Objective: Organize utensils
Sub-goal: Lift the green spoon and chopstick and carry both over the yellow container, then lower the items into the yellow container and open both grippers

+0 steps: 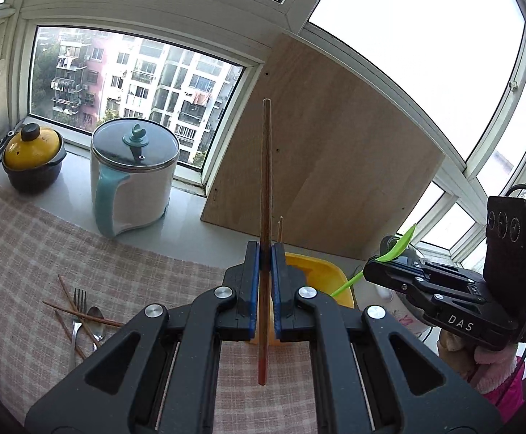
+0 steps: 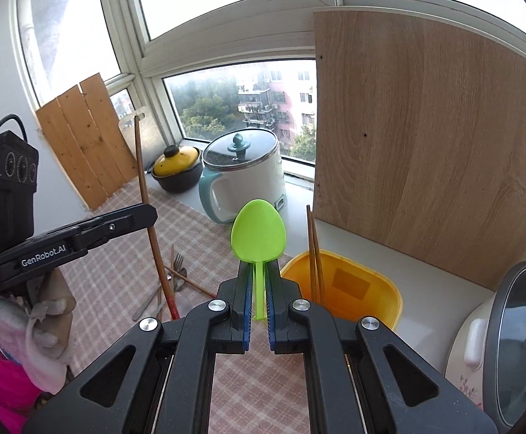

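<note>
Left wrist view: left gripper [image 1: 265,282] jaws clenched on a brown chopstick [image 1: 265,188], standing near upright at frame centre, gripped at about mid-length, red end hanging below. Yellow bin [image 1: 320,271] sits just behind the jaws, one chopstick tip already poking out of it. Risk: a thin round stick pinched at one spot can pivot or slide; tilt it too far and it misses the bin or knocks the one inside. Leftover chopsticks, fork [image 1: 78,307] and metal spoon [image 1: 96,320] lie crossed on the checked cloth, lower left.

Right wrist view: right gripper [image 2: 259,289] jaws clamped on the handle of a green plastic spoon [image 2: 258,231], bowl up, centre frame. Yellow bin at lower right holds two chopsticks [image 2: 315,253] leaning on its left wall. Risk: both grippers head for the same small bin and could collide; slick handle may twist. The rice cooker [image 2: 509,340] crowds the right edge of the counter.
</note>
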Demonstrator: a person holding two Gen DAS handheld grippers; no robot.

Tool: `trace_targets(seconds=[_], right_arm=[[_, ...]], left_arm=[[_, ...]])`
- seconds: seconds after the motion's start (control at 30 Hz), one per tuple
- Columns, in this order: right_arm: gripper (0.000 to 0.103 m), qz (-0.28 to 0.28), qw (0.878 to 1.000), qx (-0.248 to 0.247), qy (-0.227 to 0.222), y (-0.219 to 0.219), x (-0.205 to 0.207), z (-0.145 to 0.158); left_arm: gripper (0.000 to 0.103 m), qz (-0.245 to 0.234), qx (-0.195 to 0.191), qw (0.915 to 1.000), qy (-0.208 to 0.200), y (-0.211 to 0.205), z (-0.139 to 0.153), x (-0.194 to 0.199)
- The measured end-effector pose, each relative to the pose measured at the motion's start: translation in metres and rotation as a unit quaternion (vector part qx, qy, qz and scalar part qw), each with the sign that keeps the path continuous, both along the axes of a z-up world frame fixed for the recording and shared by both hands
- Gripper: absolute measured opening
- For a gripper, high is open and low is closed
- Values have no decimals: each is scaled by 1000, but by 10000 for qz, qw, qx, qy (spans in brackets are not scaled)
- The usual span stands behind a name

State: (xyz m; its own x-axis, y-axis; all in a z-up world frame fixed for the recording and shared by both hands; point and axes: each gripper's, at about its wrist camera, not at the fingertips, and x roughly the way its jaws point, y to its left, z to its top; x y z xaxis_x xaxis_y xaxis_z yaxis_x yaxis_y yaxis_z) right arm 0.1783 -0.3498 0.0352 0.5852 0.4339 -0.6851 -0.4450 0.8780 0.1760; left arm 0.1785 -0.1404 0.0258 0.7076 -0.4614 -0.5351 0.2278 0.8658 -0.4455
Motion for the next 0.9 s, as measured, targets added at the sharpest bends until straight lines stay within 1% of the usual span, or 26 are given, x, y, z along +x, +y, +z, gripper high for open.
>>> trace_targets(seconds=[0.2, 0.37, 0.53, 0.67, 0.9], right_arm=[[5, -244, 9997, 10, -93, -23, 1, 7], [5, -419, 9990, -40, -143, -35, 4, 7], [5, -561, 9982, -135, -139, -44, 9, 1], [5, -666, 9976, -172, -47, -50, 14, -7], [5, -814, 9964, -160, 177, -60, 20, -24]], left_arm=[[4, -93, -31, 9999, -104, -22, 11, 14], [4, -95, 55, 9998, -171, -39, 15, 29], [4, -23, 4, 9999, -99, -49, 11, 47], [4, 63, -26, 10000, -67, -55, 5, 60], [4, 157, 75, 9998, 27, -64, -13, 74]])
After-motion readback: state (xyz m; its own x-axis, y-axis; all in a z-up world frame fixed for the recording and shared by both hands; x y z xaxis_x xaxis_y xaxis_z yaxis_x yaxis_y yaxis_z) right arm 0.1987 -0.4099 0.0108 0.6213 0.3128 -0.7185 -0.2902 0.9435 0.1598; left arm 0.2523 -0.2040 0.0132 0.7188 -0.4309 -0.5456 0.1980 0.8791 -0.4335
